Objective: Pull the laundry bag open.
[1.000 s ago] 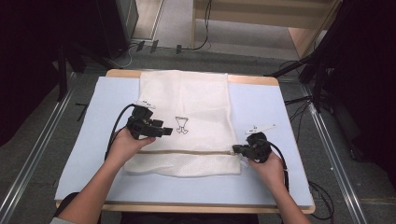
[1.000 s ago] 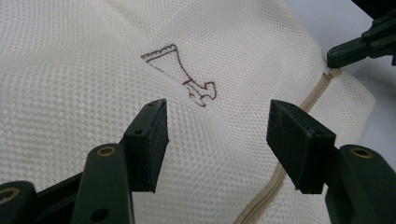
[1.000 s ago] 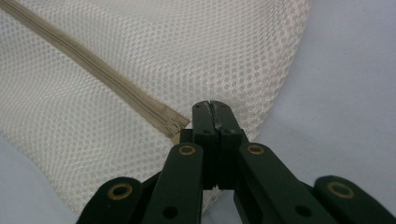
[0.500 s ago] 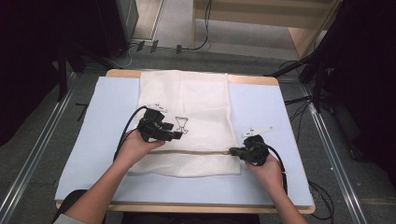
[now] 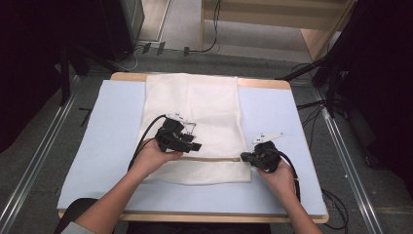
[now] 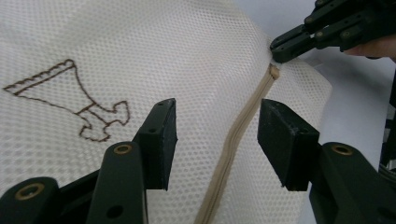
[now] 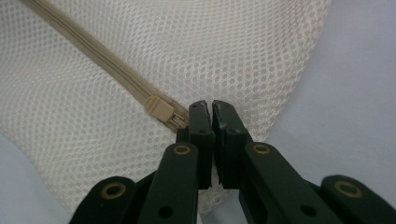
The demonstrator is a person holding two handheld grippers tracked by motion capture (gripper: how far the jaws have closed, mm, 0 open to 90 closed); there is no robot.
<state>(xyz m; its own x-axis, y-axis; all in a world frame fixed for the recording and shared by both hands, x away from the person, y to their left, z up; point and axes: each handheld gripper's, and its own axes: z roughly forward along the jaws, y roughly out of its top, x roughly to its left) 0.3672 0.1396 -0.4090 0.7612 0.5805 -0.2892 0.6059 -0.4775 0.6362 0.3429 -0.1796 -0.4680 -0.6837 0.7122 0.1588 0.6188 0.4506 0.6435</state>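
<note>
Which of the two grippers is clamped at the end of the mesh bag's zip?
The right gripper: its jaws are pressed shut at the zip slider on the mesh bag. The left gripper has been closing but straddles the zip with a gap.

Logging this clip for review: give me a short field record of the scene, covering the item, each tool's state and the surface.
item: white mesh laundry bag, lying flat, beige zipper across it
left tool: jaws have just been closing, still apart, straddling the zipper line without pressing on it
right tool: shut at the zipper slider, on the bag's edge; whether it pinches the pull tab is hidden
surface: pale blue mat on a wooden table
</note>
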